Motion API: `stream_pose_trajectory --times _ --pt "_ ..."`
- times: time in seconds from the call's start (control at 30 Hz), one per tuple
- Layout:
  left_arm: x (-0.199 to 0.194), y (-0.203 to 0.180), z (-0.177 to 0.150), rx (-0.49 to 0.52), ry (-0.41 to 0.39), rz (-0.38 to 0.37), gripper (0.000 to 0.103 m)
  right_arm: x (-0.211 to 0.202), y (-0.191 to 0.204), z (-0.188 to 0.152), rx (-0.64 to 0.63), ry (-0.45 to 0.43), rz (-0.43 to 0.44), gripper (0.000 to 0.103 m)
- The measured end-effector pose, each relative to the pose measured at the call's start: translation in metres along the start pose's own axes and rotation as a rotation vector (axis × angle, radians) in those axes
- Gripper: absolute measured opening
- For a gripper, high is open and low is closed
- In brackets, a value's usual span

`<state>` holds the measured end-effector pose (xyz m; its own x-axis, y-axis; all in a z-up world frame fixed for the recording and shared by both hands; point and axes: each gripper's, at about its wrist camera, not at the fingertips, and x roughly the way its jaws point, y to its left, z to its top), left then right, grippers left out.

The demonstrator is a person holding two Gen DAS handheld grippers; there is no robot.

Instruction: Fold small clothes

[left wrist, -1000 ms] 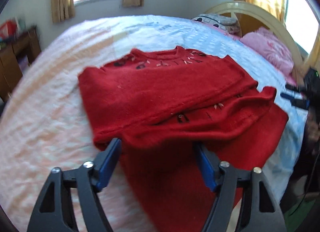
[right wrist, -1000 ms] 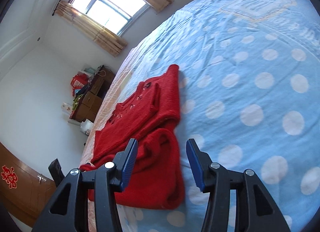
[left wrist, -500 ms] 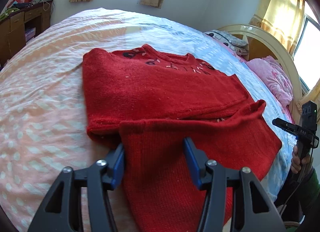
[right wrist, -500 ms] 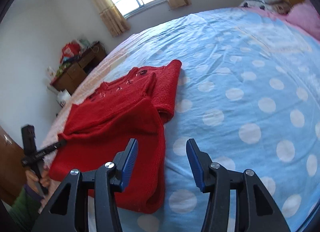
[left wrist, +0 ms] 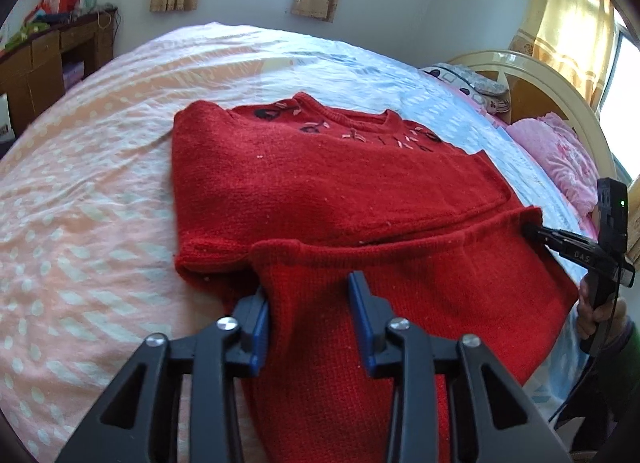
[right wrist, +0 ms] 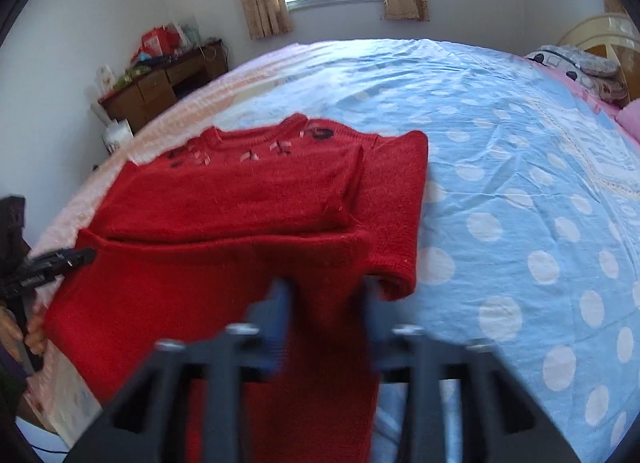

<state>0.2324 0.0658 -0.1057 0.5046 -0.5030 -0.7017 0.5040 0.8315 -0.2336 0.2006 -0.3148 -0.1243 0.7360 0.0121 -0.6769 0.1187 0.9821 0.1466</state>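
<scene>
A red knitted sweater [left wrist: 328,183] lies on the bed with its sleeves folded across the chest and its lower part hanging toward me. My left gripper [left wrist: 310,307] is open, its blue pads straddling the hem's left corner. My right gripper [right wrist: 324,311] is blurred and open, its fingers on either side of the hem's right corner; the sweater also shows in the right wrist view [right wrist: 240,199]. Each gripper shows in the other's view, the right one [left wrist: 560,241] at the hem's right end and the left one [right wrist: 52,263] at its left end.
The bed's sheet is peach with white marks [left wrist: 80,191] on the left and blue with white dots [right wrist: 520,183] on the right. Pink pillows [left wrist: 560,159] and a cream headboard [left wrist: 552,83] are at the right. A wooden desk [right wrist: 160,83] stands by the far wall.
Both grippers have moved in to the sweater's hem corners and their jaws have narrowed around the fabric. The right wrist view has swung left toward the sweater.
</scene>
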Motion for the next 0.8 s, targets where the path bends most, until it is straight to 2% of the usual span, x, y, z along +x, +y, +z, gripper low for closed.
stream_pose_trajectory --times 0.03,0.1,0.23,0.43,0.6,0.8 --pt "0.000 -0.001 -0.001 0.009 -0.004 0.007 0.014 -0.002 0.000 -0.002 0.009 -0.009 -0.004 0.006" --pt "-0.001 -0.002 -0.003 0.004 -0.004 0.018 0.010 -0.011 0.000 -0.004 0.020 -0.031 -0.008 0.006" --pt "-0.018 -0.004 0.000 -0.033 -0.042 -0.012 0.009 -0.049 0.007 0.001 0.016 -0.111 0.029 0.006" --pt "-0.043 -0.004 0.026 -0.087 -0.122 -0.030 0.009 -0.086 0.023 0.029 -0.049 -0.226 0.020 0.006" --pt "-0.042 0.000 0.055 -0.104 -0.154 -0.017 0.008 -0.077 0.031 0.059 -0.093 -0.257 -0.020 0.006" --pt "-0.028 0.020 0.096 -0.150 -0.176 0.038 0.008 -0.041 0.029 0.109 -0.110 -0.249 -0.051 0.006"
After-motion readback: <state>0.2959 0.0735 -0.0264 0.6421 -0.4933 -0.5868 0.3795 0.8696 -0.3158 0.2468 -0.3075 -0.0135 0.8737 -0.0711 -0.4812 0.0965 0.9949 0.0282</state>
